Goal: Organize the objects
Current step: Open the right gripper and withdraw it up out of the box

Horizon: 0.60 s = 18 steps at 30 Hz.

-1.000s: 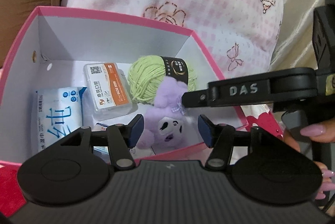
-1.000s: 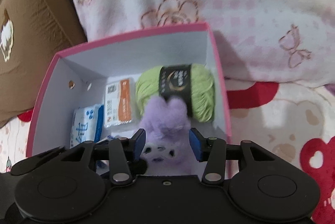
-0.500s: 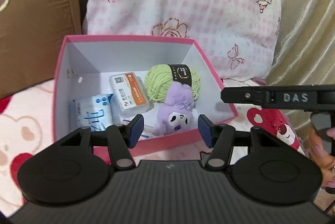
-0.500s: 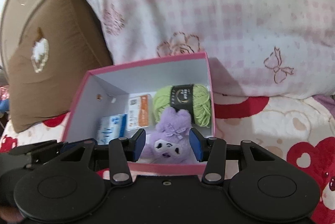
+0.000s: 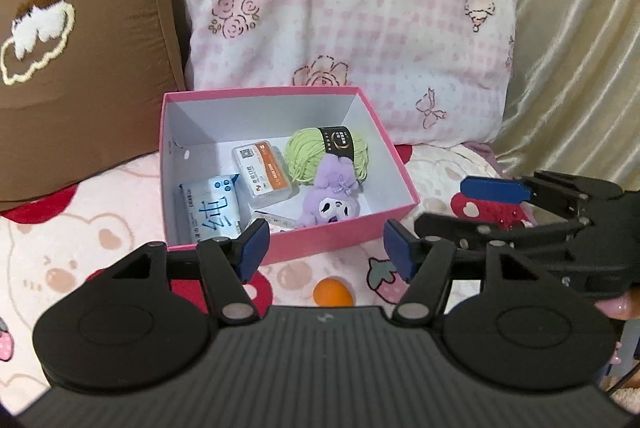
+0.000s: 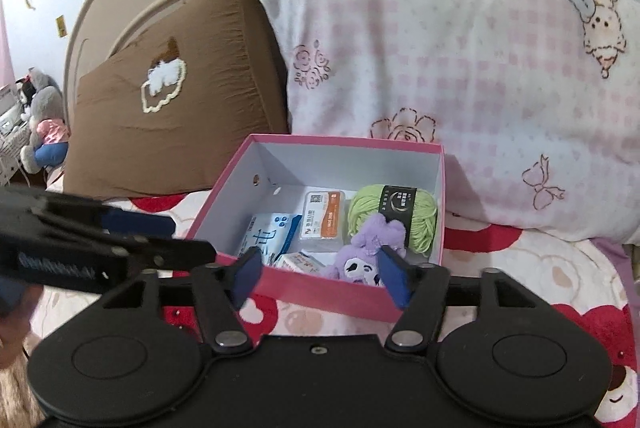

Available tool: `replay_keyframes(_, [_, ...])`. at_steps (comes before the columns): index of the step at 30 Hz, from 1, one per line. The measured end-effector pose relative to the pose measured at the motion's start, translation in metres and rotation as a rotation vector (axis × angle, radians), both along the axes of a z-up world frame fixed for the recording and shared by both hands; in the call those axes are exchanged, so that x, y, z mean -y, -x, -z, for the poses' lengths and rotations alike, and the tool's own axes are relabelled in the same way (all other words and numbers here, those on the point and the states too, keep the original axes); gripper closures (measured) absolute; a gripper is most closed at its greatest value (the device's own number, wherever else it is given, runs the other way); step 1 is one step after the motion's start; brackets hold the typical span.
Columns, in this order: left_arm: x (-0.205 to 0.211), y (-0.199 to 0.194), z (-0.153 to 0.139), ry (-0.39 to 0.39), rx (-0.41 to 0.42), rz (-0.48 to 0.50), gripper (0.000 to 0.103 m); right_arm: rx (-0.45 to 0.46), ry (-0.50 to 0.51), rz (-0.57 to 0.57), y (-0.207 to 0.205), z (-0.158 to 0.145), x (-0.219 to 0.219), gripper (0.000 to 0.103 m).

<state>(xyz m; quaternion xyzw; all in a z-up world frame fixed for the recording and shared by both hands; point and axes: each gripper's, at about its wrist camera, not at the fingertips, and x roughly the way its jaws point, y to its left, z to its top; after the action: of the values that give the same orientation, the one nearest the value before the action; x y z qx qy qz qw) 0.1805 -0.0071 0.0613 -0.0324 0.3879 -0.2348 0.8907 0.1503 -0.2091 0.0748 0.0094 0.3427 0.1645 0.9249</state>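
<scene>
Both grippers had pulled up and away from the pink box, which looked smaller than a second earlier. Left gripper and right gripper were spreading wider, nothing between either pair of jaws. Released, the purple plush lay in the box at five o'clock of the green yarn. An orange ball remained outside, likely next.

Matt pink cardboard box; fuzzy purple plush toy; soft green yarn; glossy plastic tissue pack; fleecy printed blanket.
</scene>
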Motion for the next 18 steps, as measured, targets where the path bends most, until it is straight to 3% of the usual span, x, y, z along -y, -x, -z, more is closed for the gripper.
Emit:
replay_keyframes(9, [-0.007, 0.029, -0.017, 0.003, -0.009, 0.005, 0.039, 0.017, 0.005, -0.041, 0.041, -0.001, 0.006, 0.029])
replay_keyframes(18, [-0.001, 0.058, -0.021, -0.017, -0.039, 0.052, 0.034, 0.038, 0.076, -0.09, 0.078, -0.003, -0.006, 0.02])
